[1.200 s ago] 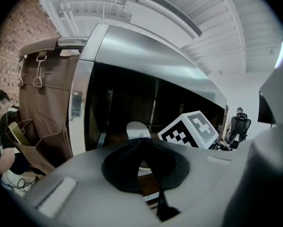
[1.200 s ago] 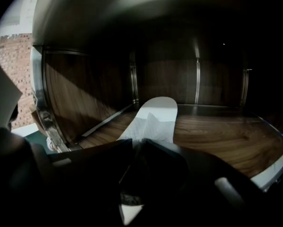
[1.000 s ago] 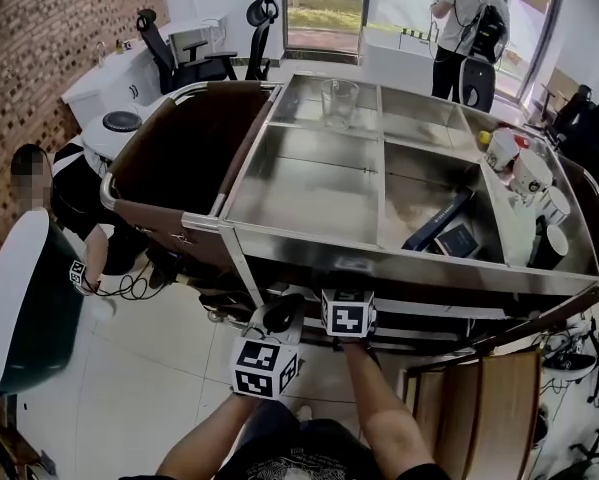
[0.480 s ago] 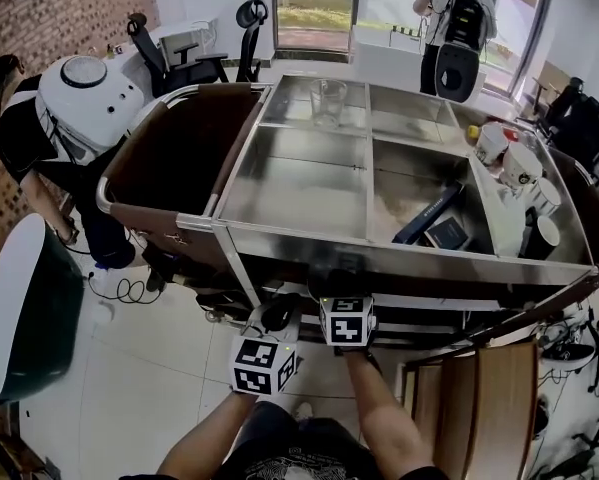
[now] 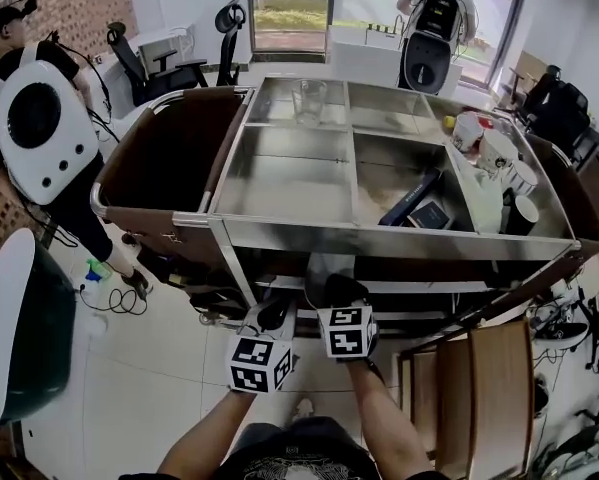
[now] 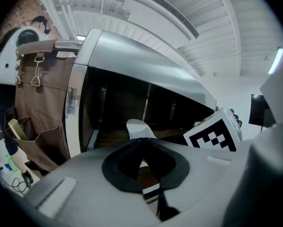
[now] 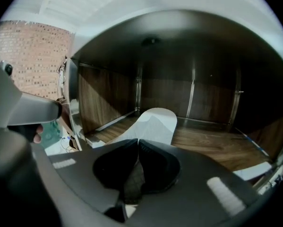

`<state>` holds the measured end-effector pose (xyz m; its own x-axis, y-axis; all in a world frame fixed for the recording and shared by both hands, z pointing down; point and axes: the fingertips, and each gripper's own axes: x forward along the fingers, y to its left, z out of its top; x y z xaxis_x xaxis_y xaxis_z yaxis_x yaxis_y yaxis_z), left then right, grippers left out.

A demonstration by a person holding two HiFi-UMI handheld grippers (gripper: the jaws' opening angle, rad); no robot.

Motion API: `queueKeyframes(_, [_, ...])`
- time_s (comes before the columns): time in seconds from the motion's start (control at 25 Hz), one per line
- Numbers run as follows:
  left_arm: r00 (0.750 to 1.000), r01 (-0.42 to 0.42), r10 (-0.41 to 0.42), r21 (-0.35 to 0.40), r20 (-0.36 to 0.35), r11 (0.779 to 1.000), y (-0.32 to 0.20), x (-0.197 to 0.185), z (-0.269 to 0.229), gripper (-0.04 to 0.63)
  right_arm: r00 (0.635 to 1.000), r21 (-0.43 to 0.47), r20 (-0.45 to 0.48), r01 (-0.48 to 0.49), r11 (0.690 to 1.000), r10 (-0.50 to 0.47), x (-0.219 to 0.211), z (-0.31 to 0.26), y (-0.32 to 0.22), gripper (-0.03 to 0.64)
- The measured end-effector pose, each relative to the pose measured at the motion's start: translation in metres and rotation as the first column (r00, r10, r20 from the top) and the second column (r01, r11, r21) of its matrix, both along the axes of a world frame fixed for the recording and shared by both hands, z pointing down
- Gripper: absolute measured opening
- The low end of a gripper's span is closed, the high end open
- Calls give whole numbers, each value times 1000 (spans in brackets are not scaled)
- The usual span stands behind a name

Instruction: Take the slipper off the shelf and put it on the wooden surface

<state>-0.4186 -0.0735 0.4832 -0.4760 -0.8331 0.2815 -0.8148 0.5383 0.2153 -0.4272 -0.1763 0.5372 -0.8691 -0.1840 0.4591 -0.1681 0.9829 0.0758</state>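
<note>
A pale grey slipper (image 5: 321, 271) lies at the front edge of the cart's dark lower shelf (image 7: 212, 148), which has a wooden floor. My right gripper (image 5: 334, 296) reaches into that shelf from below. In the right gripper view its black pads (image 7: 150, 162) stand together on the near end of the slipper (image 7: 155, 124), which stretches away from them. My left gripper (image 5: 274, 316) hangs just left of it, jaws together with nothing held. The left gripper view shows the slipper (image 6: 139, 127) beyond the left gripper (image 6: 142, 143).
The steel cart top (image 5: 289, 183) holds a glass jar (image 5: 307, 100), dark flat items (image 5: 419, 203) and cups (image 5: 494, 153) at right. Wooden boards (image 5: 489, 388) stand at lower right. A brown bag (image 5: 169, 158) hangs on the cart's left. Two people (image 5: 39, 118) stand nearby.
Both grippers have drawn slightly down and toward me. The slipper now shows at the shelf's front edge above the right gripper. The person at left has moved up along the wall.
</note>
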Motion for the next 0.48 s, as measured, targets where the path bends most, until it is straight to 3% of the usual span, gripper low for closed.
queueKeyframes(0.48, [994,-107,107,6,30,994,20,41,-12,5,996,33,4,-95,995,94,66,-20,30,14])
